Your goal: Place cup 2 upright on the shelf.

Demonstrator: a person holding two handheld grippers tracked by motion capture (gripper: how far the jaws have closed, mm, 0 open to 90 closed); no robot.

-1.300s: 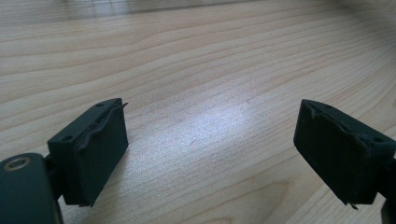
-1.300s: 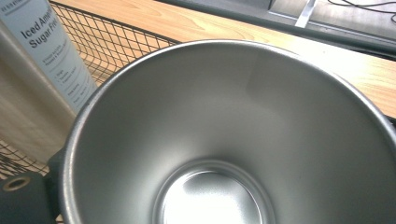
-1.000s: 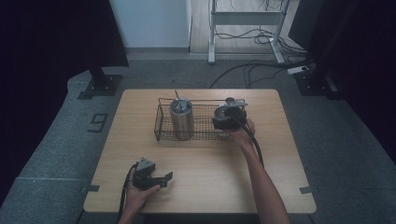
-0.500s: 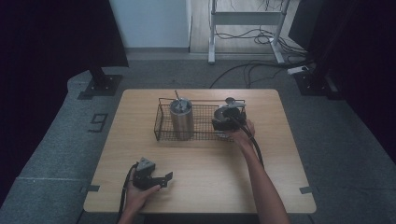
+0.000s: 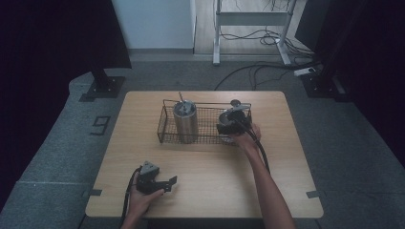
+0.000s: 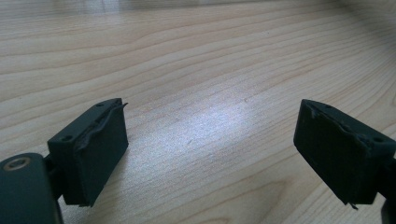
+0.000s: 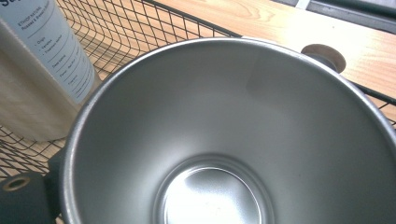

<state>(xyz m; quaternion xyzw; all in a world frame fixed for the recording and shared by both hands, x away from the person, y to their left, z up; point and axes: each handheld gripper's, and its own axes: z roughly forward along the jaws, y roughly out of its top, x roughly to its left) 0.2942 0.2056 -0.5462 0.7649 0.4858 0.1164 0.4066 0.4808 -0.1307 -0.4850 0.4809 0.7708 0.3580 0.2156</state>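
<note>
**While the right gripper sits at a steel cup in the wire basket, the left one idles**

As the high view shows it, the right gripper (image 5: 232,125) is at the right end of the wire basket (image 5: 165,125), up against a steel cup (image 5: 229,116) that stands inside it. The right gripper view looks straight down into that cup (image 7: 233,140): shiny inside, empty, the rim right up near the camera. A jaw shows at the cup's lower left wall, so it looks like a wall pinch, but I cannot tell whether the jaws are pressed on it or loose. A taller metal canister (image 5: 185,120) with a label stands in the left part of the same basket, apart from the cup. A small round knob (image 5: 235,102) shows just past the basket's far rim.

The left gripper (image 5: 165,183) rests low on the tabletop (image 5: 282,167) near the front edge, jaws spread wide, nothing between them, just wood grain.

Step in hand, my read: placing or fetching the cup at the basket. The next move calls for a straight vertical path that clears the mesh rim, steady so the cup doesn't tip toward the canister.
</note>
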